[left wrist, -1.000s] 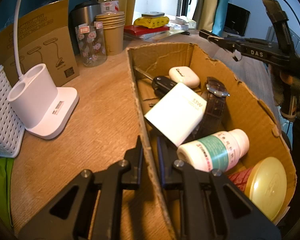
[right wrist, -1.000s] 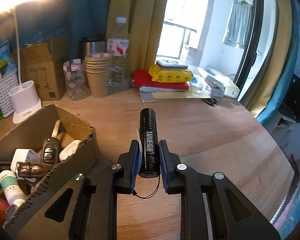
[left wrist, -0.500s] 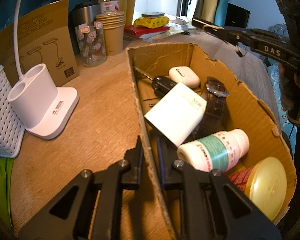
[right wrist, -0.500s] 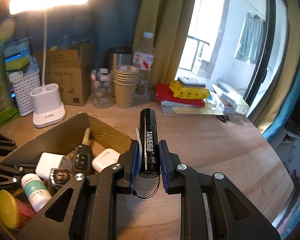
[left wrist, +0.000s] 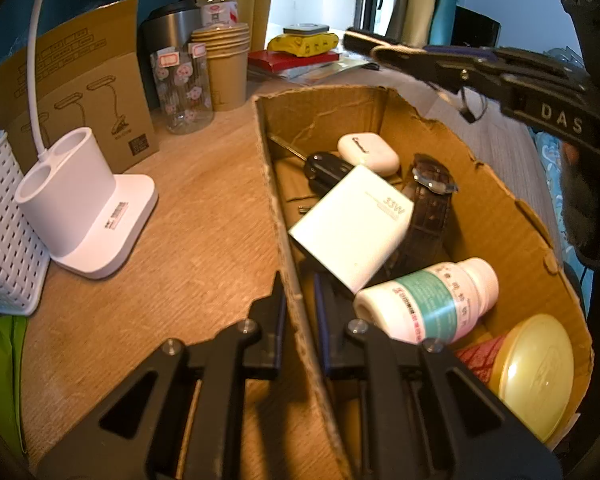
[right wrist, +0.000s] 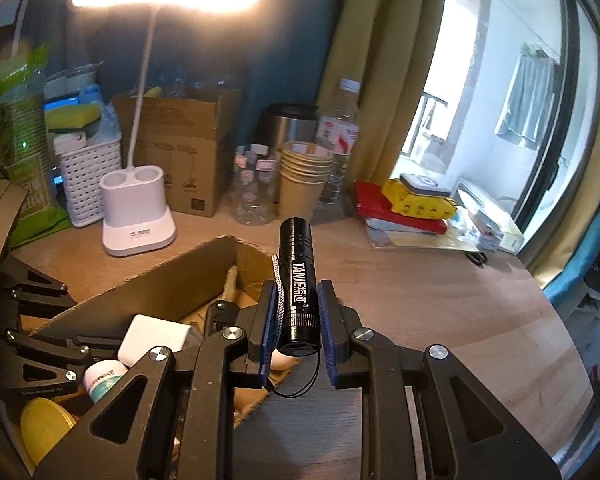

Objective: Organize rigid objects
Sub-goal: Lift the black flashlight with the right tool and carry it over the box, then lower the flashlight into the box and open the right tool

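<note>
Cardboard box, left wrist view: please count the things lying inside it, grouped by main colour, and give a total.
White: 3 (charger, earbud case, pill bottle)
Black: 1 (car key)
Brown: 1 (wristwatch)
Yellow-lidded red: 1 (jar)
Total: 6 in the cardboard box

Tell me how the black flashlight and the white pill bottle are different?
The flashlight is black and slim; the pill bottle is white with a green label and fatter. The flashlight is held in the right gripper above the cardboard box; the pill bottle lies inside it. Both are cylinders.
</note>
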Motion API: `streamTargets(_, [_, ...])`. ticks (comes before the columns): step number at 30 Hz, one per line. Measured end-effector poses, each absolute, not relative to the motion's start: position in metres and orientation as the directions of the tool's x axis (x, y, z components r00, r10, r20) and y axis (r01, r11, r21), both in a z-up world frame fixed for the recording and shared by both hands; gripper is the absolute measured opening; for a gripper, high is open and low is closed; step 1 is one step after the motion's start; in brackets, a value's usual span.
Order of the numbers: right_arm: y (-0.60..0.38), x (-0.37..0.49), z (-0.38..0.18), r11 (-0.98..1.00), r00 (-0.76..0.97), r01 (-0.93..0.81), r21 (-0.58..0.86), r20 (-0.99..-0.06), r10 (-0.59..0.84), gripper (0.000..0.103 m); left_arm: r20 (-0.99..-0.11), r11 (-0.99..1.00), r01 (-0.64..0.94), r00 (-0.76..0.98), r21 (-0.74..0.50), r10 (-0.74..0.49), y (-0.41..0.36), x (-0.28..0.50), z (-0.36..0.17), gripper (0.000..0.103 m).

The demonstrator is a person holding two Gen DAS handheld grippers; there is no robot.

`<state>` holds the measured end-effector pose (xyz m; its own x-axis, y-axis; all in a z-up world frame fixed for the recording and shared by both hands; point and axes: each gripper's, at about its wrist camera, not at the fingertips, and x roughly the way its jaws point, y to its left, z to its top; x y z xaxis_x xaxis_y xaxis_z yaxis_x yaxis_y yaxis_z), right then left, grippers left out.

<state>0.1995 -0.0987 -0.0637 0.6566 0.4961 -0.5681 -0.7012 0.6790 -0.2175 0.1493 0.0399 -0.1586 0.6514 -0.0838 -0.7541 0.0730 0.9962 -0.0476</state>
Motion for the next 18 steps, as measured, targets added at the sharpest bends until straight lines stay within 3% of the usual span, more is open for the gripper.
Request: streamTargets(18, [-0.076,0.2,-0.084,0.631,0.595,-0.748,-0.204,-0.629,0.501,0.022,-0.754,0.996,0.073,0.651,-0.048,-0.084,0.041,0.15,-0.159,0.014])
